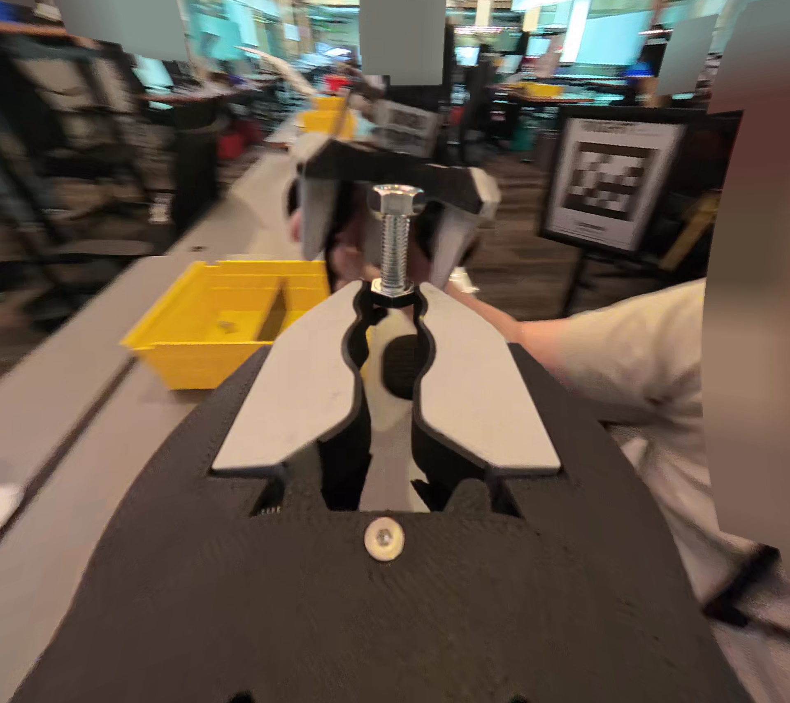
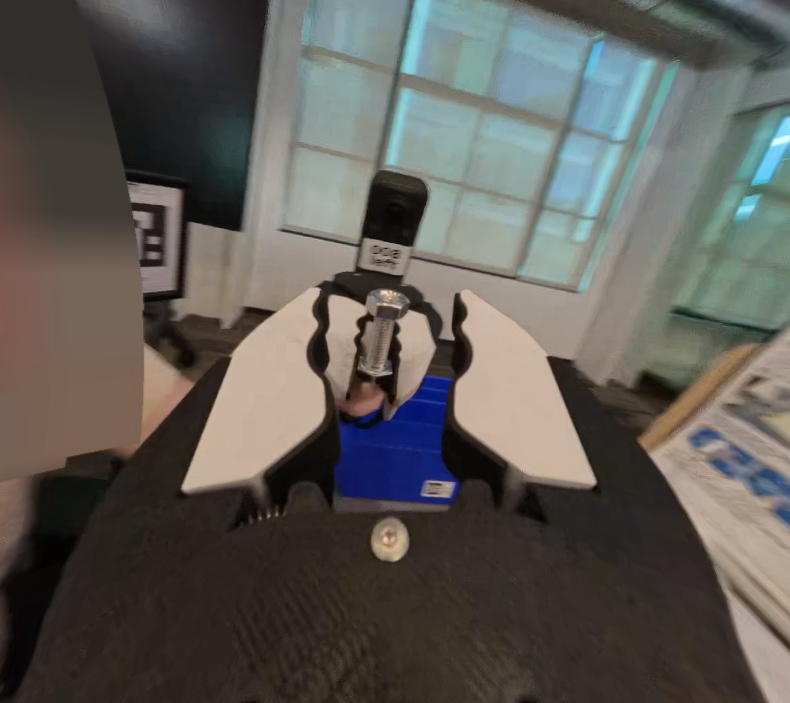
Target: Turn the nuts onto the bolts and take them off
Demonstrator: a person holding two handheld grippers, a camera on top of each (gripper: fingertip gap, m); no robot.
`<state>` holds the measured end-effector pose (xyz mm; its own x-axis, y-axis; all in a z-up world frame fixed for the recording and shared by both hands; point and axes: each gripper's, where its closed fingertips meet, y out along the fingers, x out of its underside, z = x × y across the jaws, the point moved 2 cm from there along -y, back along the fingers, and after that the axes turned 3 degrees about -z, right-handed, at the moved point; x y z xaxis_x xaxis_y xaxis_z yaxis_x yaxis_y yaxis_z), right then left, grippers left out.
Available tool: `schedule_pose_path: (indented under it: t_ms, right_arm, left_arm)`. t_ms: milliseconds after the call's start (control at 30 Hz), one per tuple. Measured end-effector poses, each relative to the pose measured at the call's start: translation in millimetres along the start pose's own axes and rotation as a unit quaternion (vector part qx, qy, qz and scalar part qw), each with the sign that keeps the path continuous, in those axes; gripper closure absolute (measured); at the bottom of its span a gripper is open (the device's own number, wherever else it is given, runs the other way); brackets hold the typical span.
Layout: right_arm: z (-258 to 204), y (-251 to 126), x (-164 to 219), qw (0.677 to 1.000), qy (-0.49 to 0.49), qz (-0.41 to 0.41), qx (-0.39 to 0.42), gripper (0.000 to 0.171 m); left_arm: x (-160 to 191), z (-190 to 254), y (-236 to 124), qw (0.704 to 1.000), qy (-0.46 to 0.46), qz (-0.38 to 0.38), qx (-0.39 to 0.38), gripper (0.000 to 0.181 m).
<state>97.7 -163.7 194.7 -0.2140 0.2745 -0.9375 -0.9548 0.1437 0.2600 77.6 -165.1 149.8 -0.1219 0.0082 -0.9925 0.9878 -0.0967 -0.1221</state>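
my left gripper is pinched tight on a silver nut right at the fingertips, and a silver bolt stands upright out of that nut, hex head on top, threaded shank bare between head and nut. my right gripper faces it from the other side with its fingers spread wide, one on each side of the bolt and clear of it. down left on the grey table sits a yellow bin with a small metal piece lying inside. a pale sleeve reaches in from my right.
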Motion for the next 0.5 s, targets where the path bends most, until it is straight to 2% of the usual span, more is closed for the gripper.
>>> schedule_pose_path:
  t_ms: [100, 200, 300, 400, 500]
  right_arm:
    - [8, 5, -1, 0.99, -0.071, -0.014, 0.119, 0.121]
    - [14, 13, 7, 0.981, -0.068, -0.04, 0.177, 0.123]
    - [17, 15, 12, 0.979, -0.042, -0.036, 0.194, 0.134]
    - [18, 15, 12, 0.983, -0.005, -0.02, 0.181, 0.139]
    - [19, 13, 12, 0.987, 0.025, -0.007, 0.158, 0.152]
  left_arm:
    - [-4, -17, -6, 0.995, 0.02, 0.012, -0.092, 0.164]
    - [-6, -22, -8, 0.992, 0.025, 0.02, -0.123, 0.163]
    - [-6, -26, -9, 0.989, 0.031, 0.016, -0.146, 0.163]
    - [-4, -26, -8, 0.987, 0.043, 0.003, -0.156, 0.163]
    - [-2, -25, -7, 0.988, 0.042, -0.002, -0.152, 0.163]
